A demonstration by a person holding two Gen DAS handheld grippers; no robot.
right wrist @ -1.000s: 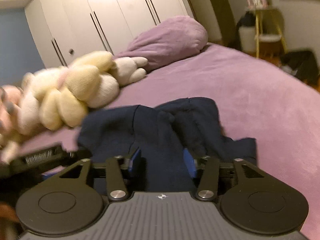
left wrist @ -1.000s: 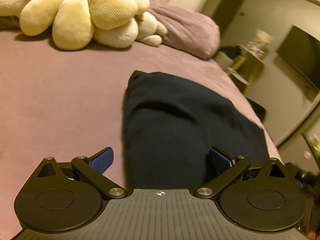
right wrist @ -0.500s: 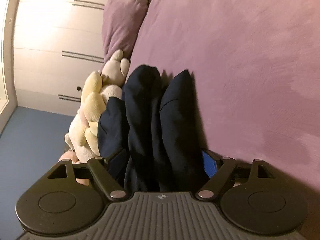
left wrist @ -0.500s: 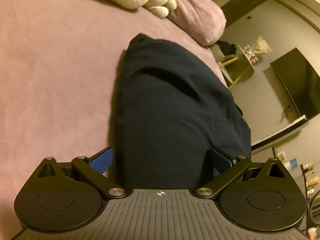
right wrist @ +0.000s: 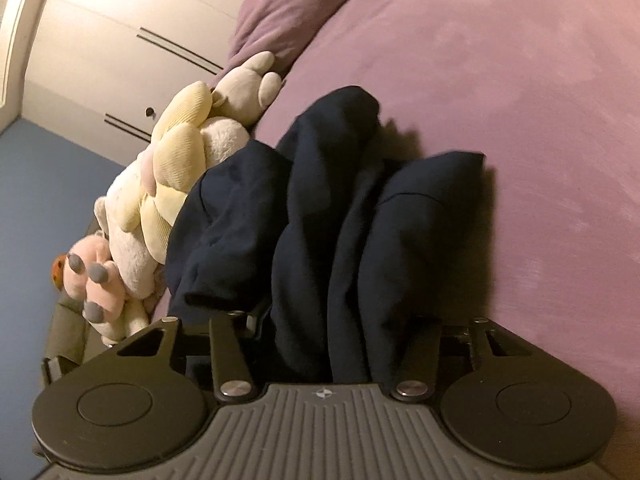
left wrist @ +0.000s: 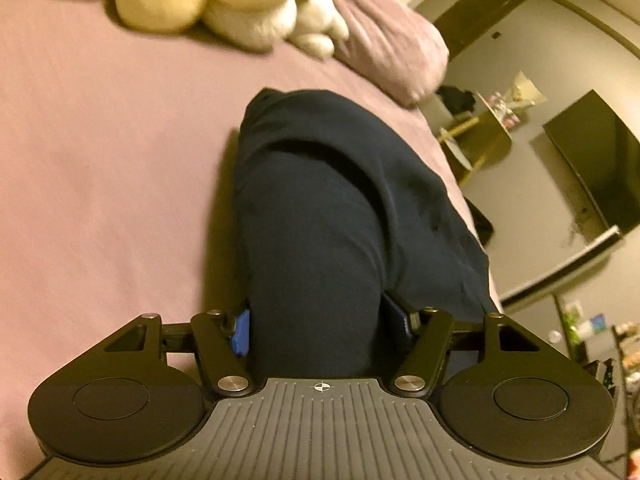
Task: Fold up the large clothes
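1. The dark navy fabric garment (left wrist: 344, 208) lay bunched in thick folds on the mauve bedspread (left wrist: 100, 168).
2. The left gripper (left wrist: 320, 330) had just been closing; its blue pads (left wrist: 241, 332) pinched a thick fold of the garment.
3. The right gripper (right wrist: 340, 332) had just been closing too, clamped on gathered folds of it.
4. A pale yellow plush flower cushion (right wrist: 172, 184) lay just beside the garment, near a mauve pillow (right wrist: 296, 4).
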